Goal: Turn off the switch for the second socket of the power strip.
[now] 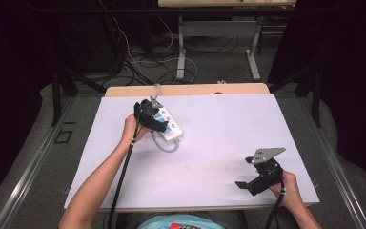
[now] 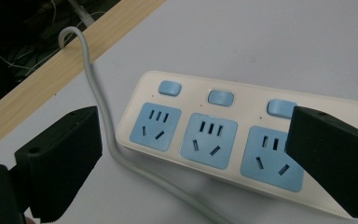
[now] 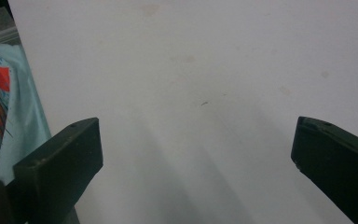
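Observation:
A white power strip point(image 1: 170, 125) with blue sockets lies at the back left of the white table point(image 1: 209, 143). My left gripper point(image 1: 152, 119) hovers just over it, open. In the left gripper view the strip point(image 2: 223, 126) shows three blue sockets and three blue switches, and its grey cable point(image 2: 121, 154) curls away past the left jaw. The two jaws stand wide apart, one at each end of the strip, with nothing between them. My right gripper point(image 1: 251, 183) is near the front right edge, open over bare table point(image 3: 205, 93).
The table's wooden back edge point(image 1: 186, 89) runs behind the strip. Beyond it on the floor lie tangled cables point(image 1: 143, 62) and the legs of another desk point(image 1: 219, 47). The person's patterned shirt point(image 3: 0, 116) shows at the table's front edge.

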The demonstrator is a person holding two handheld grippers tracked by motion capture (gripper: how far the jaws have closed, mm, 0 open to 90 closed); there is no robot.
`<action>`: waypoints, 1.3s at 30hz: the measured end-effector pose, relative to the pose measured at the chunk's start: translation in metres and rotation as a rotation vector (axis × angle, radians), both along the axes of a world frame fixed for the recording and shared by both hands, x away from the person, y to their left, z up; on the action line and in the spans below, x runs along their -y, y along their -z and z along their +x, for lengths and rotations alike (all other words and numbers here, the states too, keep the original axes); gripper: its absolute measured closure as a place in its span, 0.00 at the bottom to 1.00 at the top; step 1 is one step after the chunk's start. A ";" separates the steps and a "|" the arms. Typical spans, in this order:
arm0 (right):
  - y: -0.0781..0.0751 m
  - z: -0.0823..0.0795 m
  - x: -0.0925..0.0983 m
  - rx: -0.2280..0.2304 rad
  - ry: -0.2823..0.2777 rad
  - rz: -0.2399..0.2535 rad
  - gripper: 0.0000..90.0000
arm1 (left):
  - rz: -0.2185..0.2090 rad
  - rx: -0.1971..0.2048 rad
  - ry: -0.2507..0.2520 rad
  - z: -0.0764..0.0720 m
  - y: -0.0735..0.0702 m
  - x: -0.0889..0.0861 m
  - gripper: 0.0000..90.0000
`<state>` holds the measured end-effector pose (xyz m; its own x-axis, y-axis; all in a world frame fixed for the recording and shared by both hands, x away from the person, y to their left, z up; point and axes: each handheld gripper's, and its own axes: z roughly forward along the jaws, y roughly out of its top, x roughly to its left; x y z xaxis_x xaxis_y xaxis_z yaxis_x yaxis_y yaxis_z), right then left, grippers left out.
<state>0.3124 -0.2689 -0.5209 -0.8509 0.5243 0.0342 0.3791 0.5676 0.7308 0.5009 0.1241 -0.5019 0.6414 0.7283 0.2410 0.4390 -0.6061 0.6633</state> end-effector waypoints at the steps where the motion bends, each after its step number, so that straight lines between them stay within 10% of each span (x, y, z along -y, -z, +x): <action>1: 0.000 -0.001 0.000 -0.004 0.004 0.002 0.02 | -0.010 0.005 -0.001 0.001 0.000 0.001 0.03; 21: 0.000 0.000 0.000 -0.006 -0.001 0.004 0.02 | -0.072 -0.021 -0.064 0.026 0.000 0.008 0.08; 39: 0.000 -0.001 0.000 -0.006 0.000 0.005 0.02 | -0.107 -0.059 -0.020 0.032 0.011 0.017 0.72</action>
